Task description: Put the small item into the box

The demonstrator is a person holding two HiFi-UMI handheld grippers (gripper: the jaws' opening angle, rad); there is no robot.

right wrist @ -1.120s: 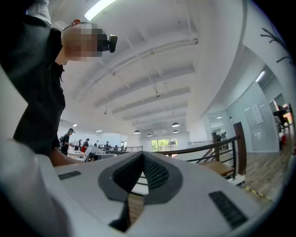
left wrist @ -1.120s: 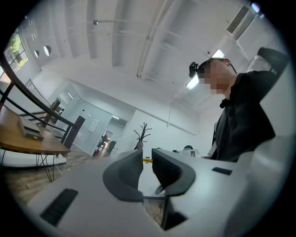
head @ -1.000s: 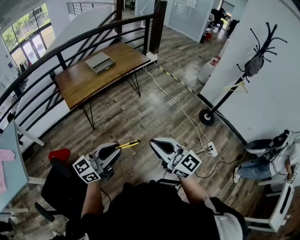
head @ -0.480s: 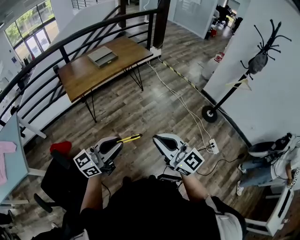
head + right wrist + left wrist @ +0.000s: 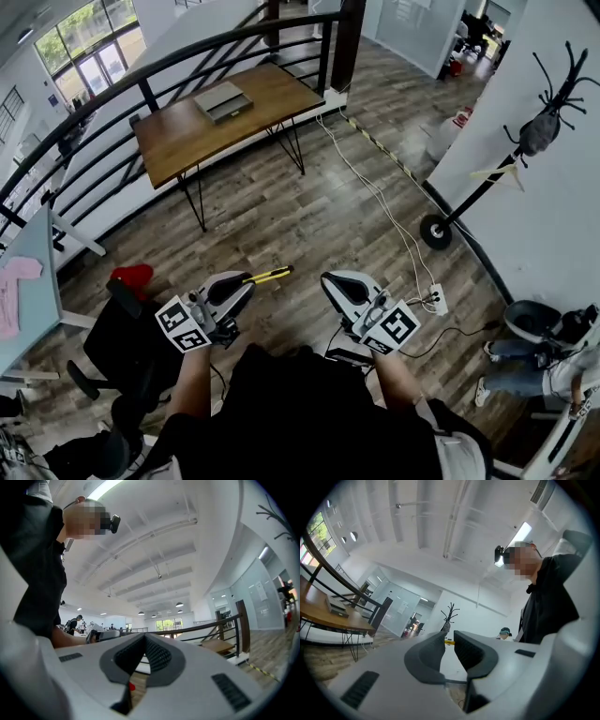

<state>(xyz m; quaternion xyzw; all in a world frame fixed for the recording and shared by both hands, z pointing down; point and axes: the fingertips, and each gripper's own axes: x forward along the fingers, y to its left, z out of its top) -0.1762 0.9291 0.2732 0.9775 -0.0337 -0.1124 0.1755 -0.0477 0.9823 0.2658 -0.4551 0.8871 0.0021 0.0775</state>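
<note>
Left gripper (image 5: 242, 281), nearing the brown wooden table (image 5: 187, 141), is clamping a slim yellow tool (image 5: 268, 276) pointing right of that table; right gripper (image 5: 330, 279) jaws are touching.

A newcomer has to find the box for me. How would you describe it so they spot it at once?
Find the curved black railing; the wooden table on thin black legs stands right beside it. The box is the flat grey case lying near the table's far end, and it is the only thing on the tabletop.

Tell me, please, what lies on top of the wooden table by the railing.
A flat grey box lies on the wooden table. Whether anything is inside it cannot be seen.
</note>
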